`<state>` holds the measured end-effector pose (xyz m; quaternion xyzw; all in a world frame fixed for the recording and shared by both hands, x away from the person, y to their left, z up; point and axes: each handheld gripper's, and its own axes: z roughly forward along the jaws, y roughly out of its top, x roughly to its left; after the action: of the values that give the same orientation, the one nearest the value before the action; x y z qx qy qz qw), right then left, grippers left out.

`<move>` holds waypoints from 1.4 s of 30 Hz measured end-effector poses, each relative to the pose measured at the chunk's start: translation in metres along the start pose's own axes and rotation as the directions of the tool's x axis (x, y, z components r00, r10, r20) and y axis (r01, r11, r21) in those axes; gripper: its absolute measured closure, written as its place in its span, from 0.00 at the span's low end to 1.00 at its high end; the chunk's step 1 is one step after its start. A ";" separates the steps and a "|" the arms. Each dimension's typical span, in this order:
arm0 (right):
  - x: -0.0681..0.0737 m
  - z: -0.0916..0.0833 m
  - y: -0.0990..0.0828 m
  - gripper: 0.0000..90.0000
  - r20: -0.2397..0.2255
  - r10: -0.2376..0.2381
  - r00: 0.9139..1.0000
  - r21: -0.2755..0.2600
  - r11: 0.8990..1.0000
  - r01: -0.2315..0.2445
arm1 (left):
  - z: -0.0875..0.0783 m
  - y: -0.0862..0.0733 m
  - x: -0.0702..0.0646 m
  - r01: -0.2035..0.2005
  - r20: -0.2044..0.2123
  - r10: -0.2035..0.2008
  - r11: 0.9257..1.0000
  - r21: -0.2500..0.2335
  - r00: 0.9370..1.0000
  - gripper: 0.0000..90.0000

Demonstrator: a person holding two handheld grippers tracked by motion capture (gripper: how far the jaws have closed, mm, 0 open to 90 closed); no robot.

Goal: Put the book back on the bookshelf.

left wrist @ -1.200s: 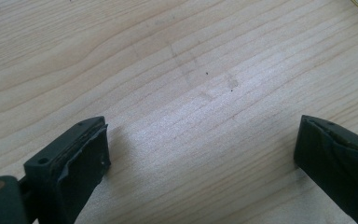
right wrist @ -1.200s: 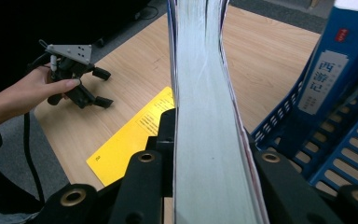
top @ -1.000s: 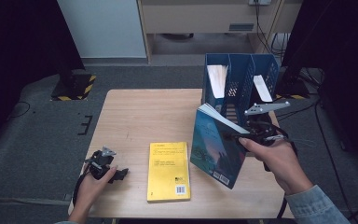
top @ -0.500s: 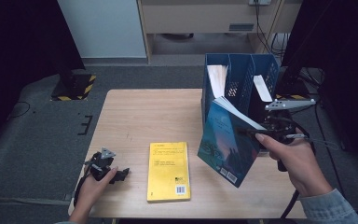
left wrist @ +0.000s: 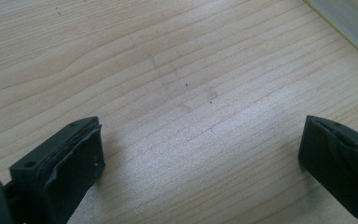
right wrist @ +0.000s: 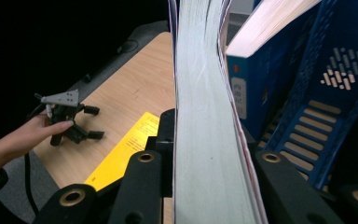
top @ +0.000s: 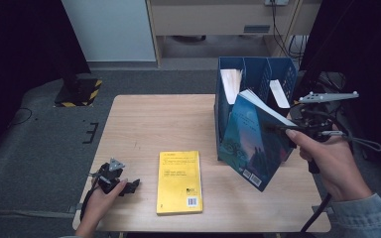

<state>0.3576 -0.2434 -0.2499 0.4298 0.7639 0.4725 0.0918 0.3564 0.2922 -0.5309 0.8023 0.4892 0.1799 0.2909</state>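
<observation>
At the desk's [top: 144, 119] right side, beside the blue file rack [top: 278, 82] | right gripper [top: 288, 130] clamped on the blue book's [top: 250, 144] page edge, book tilted, lifted off the desk | left gripper [top: 129, 186] resting near the front left corner, jaws apart, nothing between | yellow book [top: 179, 181] flat in between.

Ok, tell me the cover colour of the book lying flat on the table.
Yellow; the flat book shows best in the high view.
</observation>
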 end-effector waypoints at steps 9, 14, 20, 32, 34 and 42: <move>-0.017 -0.011 0.021 0.81 0.069 0.011 0.998 -0.013 1.000 -0.010 | 0.001 0.000 -0.002 0.004 0.005 -0.004 1.000 -0.012 1.000 0.00; -0.031 -0.009 0.030 0.81 0.124 0.028 0.992 -0.001 1.000 -0.028 | 0.001 0.000 -0.002 0.002 0.004 -0.001 1.000 -0.011 1.000 0.00; -0.046 0.002 0.039 0.81 0.170 0.046 0.984 0.004 0.999 -0.048 | 0.001 0.000 -0.003 -0.005 0.009 0.005 1.000 -0.014 1.000 0.00; -0.063 0.020 0.052 0.81 0.249 0.046 0.967 0.030 0.998 -0.055 | 0.001 0.001 -0.003 -0.011 0.014 0.011 1.000 -0.012 1.000 0.00; -0.065 0.022 0.054 0.81 0.261 0.043 0.964 0.029 0.998 -0.052 | 0.002 0.001 -0.003 -0.014 0.016 0.014 1.000 -0.013 1.000 0.00; -0.073 0.037 0.063 0.81 0.308 0.060 0.949 0.046 0.996 -0.078 | 0.001 0.000 -0.004 -0.016 0.018 0.016 1.000 -0.015 1.000 0.00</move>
<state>0.4590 -0.2622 -0.2386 0.5267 0.7384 0.3807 0.1802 0.3557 0.2882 -0.5318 0.8056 0.4787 0.1788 0.2998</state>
